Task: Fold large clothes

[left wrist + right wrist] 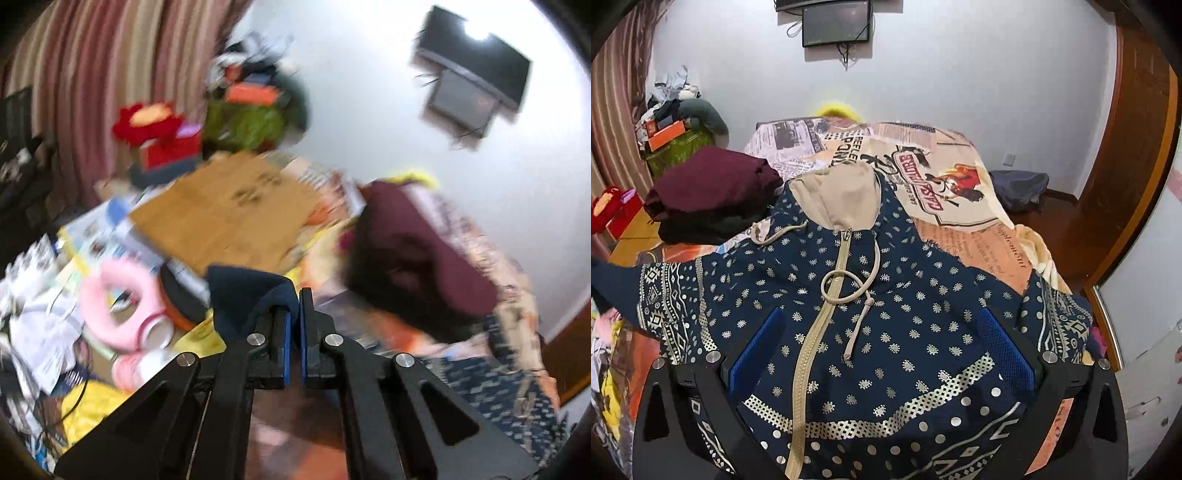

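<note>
A navy hooded jacket [886, 325] with a beige dotted pattern, beige hood and beige zipper lies spread face up on the bed [960, 177]. My right gripper [881, 347] is open, its blue pads wide apart just above the jacket's chest. My left gripper [293, 306] is shut on a navy fold of cloth [243, 291], the jacket's left sleeve end, held up off the bed; this view is blurred. The patterned jacket body shows at the lower right of the left wrist view [491, 376].
A pile of folded maroon and dark clothes [709, 192] sits on the bed's left side, also in the left wrist view [413, 258]. Left of the bed are a cardboard sheet [229, 214], pink headphones [122, 295], papers and boxes. A wooden door [1137, 147] stands at right.
</note>
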Action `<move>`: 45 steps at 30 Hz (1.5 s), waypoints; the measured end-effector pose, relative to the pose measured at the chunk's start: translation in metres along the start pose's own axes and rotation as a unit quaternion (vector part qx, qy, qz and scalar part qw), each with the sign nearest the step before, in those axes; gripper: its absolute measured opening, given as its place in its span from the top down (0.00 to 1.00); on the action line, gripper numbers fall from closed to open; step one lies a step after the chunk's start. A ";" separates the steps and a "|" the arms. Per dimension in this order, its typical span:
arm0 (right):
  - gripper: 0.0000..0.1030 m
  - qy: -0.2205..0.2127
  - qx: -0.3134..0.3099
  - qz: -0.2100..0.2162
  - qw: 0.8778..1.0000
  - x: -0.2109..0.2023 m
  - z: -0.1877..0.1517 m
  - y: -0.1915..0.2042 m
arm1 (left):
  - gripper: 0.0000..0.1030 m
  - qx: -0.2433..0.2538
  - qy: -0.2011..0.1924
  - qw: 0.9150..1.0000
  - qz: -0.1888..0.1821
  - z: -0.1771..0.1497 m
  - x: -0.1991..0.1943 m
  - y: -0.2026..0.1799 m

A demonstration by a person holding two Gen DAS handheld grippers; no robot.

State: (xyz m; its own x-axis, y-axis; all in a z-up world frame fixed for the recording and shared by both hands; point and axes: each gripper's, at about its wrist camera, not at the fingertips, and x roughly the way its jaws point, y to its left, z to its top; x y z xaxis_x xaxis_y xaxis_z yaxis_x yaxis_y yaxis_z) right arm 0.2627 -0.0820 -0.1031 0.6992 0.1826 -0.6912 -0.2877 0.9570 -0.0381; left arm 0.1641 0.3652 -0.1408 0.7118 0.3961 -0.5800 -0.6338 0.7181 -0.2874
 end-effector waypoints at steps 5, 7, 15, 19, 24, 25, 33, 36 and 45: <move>0.00 -0.004 0.011 0.017 1.000 -0.006 -0.003 -0.007 | 0.98 0.031 -0.040 0.995 -0.089 0.028 -0.040 -0.068; 0.00 -0.009 0.017 0.021 1.000 -0.010 -0.005 -0.011 | 0.98 0.036 -0.041 0.991 -0.121 0.031 -0.049 -0.096; 0.00 -0.016 0.023 0.025 0.999 -0.014 -0.007 -0.035 | 0.98 0.094 -0.009 0.971 -0.221 0.013 -0.069 -0.216; 0.00 -0.020 0.022 0.020 0.999 -0.014 -0.009 -0.048 | 0.98 0.138 0.029 0.956 -0.257 -0.013 -0.069 -0.273; 0.00 -0.014 0.028 0.018 0.999 -0.012 -0.016 -0.065 | 0.98 0.199 0.146 0.925 -0.288 -0.075 -0.039 -0.320; 0.00 -0.011 0.028 0.018 0.999 -0.011 -0.017 -0.068 | 0.98 0.213 0.170 0.918 -0.287 -0.091 -0.031 -0.326; 0.00 0.015 0.017 0.011 1.000 -0.004 -0.035 -0.076 | 0.97 0.319 0.325 0.843 -0.285 -0.219 -0.003 -0.349; 0.00 0.022 0.007 0.015 1.000 -0.003 -0.039 -0.074 | 0.85 0.390 0.310 0.829 -0.254 -0.242 -0.016 -0.349; 0.00 0.017 -0.030 0.030 0.999 -0.003 -0.030 -0.044 | 0.44 0.429 0.216 0.857 -0.186 -0.208 -0.051 -0.296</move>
State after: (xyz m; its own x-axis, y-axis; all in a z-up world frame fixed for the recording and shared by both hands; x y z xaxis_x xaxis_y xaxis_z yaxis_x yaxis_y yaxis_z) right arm 0.2536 -0.1310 -0.1213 0.6576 0.2297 -0.7175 -0.3675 0.9292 -0.0393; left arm 0.2526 0.0136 -0.1848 0.5211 -0.0674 -0.8508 0.1999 0.9788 0.0449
